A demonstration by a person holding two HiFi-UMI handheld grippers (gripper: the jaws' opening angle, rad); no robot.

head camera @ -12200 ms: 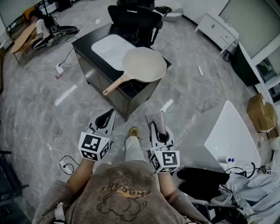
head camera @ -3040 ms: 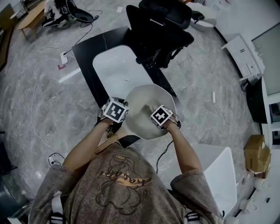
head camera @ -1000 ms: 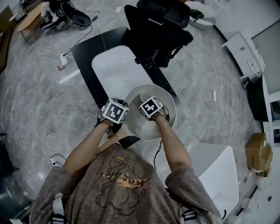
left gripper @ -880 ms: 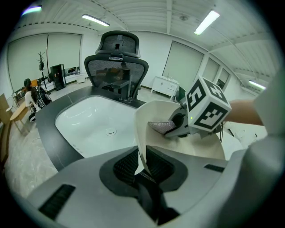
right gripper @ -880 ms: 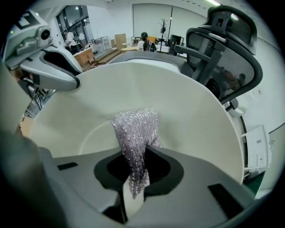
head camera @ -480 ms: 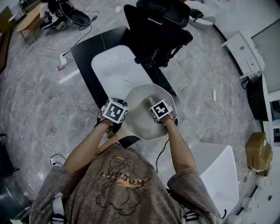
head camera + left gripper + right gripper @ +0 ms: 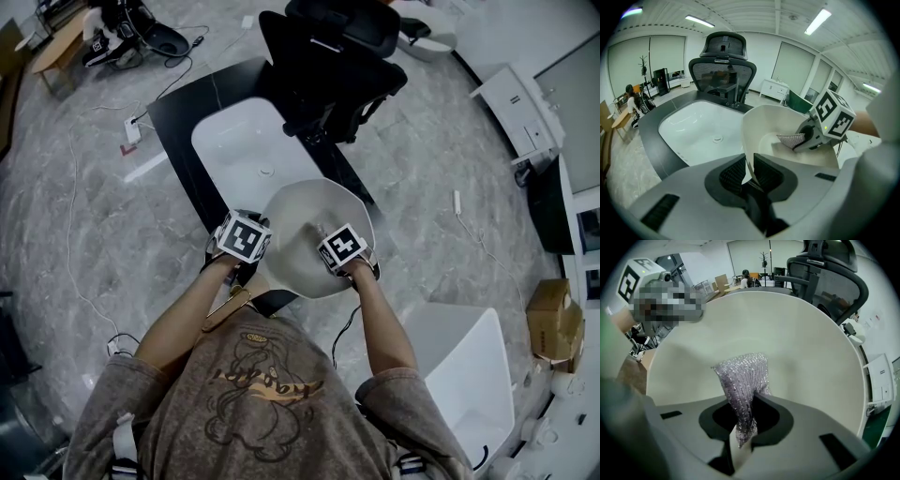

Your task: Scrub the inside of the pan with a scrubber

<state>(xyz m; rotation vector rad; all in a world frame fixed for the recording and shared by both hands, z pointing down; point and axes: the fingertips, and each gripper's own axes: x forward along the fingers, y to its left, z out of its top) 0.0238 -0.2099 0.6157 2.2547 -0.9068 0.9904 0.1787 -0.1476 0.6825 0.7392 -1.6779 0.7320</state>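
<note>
A cream pan (image 7: 305, 211) sits tilted on the black counter (image 7: 178, 103), its wooden handle (image 7: 230, 305) pointing toward me. My left gripper (image 7: 255, 246) is at the pan's left side, jaws shut on the thin rim (image 7: 749, 171). My right gripper (image 7: 328, 234) is inside the pan, shut on a silvery mesh scrubber (image 7: 743, 380). The scrubber's free end lies against the pan's inner surface (image 7: 801, 348). From the left gripper view, the scrubber (image 7: 791, 139) pokes out of the right gripper (image 7: 806, 138) above the pan floor.
A white sink basin (image 7: 234, 155) is set into the counter just beyond the pan. A black office chair (image 7: 328, 56) stands behind the counter. A white table (image 7: 464, 366) is at my right. Cables lie on the grey floor.
The right gripper has swept the scrubber across the pan's inside, first to the right, then slightly back toward me. The left gripper and pan have stayed put.
</note>
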